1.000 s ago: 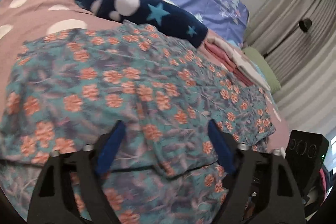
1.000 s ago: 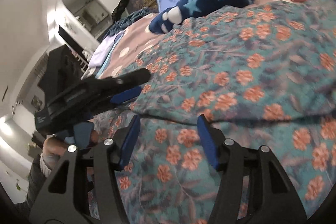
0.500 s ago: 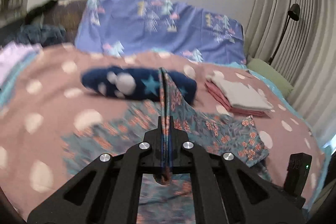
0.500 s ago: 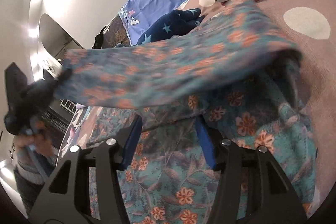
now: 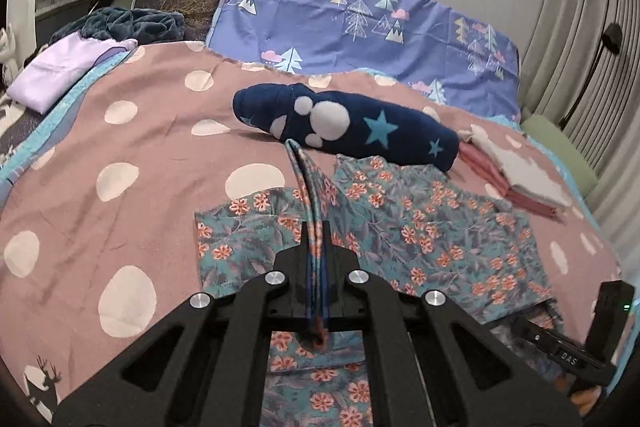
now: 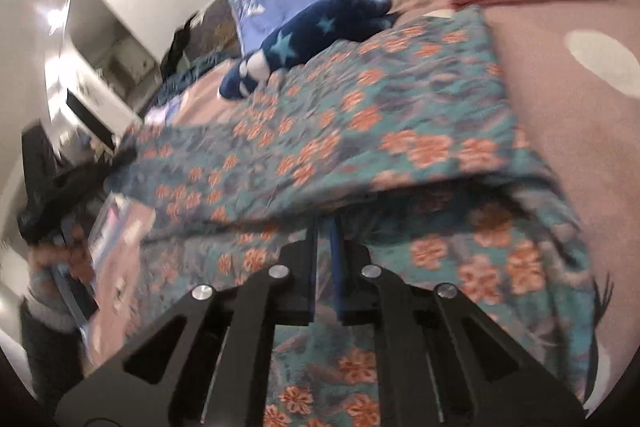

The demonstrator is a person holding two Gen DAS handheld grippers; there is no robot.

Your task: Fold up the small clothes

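Observation:
A teal garment with orange flowers (image 5: 432,223) lies spread on the pink dotted bedspread (image 5: 132,155). My left gripper (image 5: 316,239) is shut on a lifted edge of the garment, and a fold of it runs forward from between the fingers. In the right wrist view my right gripper (image 6: 325,227) is shut on another edge of the same floral garment (image 6: 320,131), which it holds raised over the lower layer. The left gripper (image 6: 60,183) shows at the left of that view, blurred.
A navy plush garment with stars and white paw marks (image 5: 344,125) lies behind the floral garment. A folded stack of grey and pink clothes (image 5: 516,175) sits to the right. A blue tree-print pillow (image 5: 360,23) and a lilac cloth (image 5: 60,71) lie at the back.
Both grippers went from open over the flat garment to shut on its edges. The near edge has been lifted off the bed, and the left view has risen to show the whole bed.

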